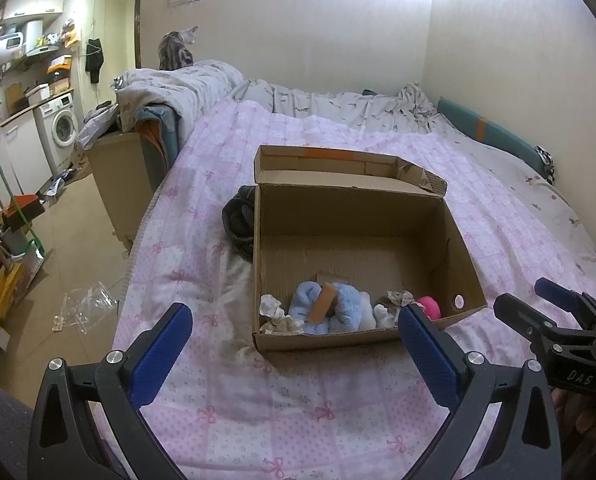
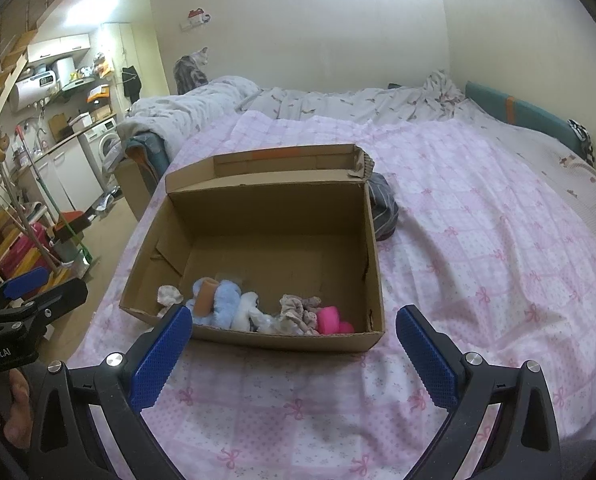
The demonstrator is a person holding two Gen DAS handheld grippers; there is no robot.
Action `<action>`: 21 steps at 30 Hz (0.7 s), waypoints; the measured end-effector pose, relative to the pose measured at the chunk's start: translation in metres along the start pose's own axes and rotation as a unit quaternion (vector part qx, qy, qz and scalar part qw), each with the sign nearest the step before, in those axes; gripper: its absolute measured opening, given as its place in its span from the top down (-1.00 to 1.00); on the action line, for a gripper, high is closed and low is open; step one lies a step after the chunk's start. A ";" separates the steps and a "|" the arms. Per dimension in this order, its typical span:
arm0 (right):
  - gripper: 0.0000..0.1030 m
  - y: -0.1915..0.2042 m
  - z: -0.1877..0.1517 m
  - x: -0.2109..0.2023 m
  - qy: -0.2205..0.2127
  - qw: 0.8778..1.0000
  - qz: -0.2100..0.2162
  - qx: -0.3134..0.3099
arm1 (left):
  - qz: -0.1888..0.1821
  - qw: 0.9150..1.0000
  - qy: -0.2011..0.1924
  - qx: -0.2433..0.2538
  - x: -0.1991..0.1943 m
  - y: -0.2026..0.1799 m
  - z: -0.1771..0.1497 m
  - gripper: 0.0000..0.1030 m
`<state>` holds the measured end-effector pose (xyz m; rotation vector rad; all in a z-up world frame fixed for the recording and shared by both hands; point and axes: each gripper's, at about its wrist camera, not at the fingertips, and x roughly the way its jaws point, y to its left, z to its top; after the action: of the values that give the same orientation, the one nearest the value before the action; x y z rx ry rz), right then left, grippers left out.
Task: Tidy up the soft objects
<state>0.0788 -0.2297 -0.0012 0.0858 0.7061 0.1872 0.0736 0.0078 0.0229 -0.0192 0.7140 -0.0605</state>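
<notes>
Left wrist view: our left gripper (image 1: 293,336) hangs over the pink bedspread (image 1: 298,408), fingers wide apart, holding nothing.
Right gripper (image 2: 293,338): fingers spread too, empty, just short of the box's near wall.
Cardboard box (image 2: 285,338): lid open; blue plush (image 2: 225,300), pink item (image 2: 332,318) and pale cloths bunched along its near wall.
Dark bundle (image 1: 239,222): on the bed, touching the box's outer side; likely next.
Advice: we reach around the box, pinch the bundle's thick middle, lift clear of the wall, and drop it into the empty far half.
Far: a cat (image 1: 177,50) on the duvet.
</notes>
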 end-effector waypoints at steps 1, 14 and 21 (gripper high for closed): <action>-1.00 0.000 0.000 0.000 0.000 1.000 0.000 0.000 | 0.000 1.000 0.000 0.000 0.000 0.000 0.000 -0.99; -1.00 -0.002 0.000 0.000 -0.001 1.000 0.000 0.000 | 0.003 1.000 0.000 0.000 0.001 -0.001 -0.001 -0.99; -1.00 -0.003 0.001 -0.002 -0.003 1.000 -0.001 0.002 | 0.003 1.000 0.004 -0.007 0.001 0.000 -0.002 -0.99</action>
<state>0.0782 -0.2334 -0.0001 0.0901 0.7005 0.1842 0.0731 0.0082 0.0204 -0.0307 0.7221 -0.0502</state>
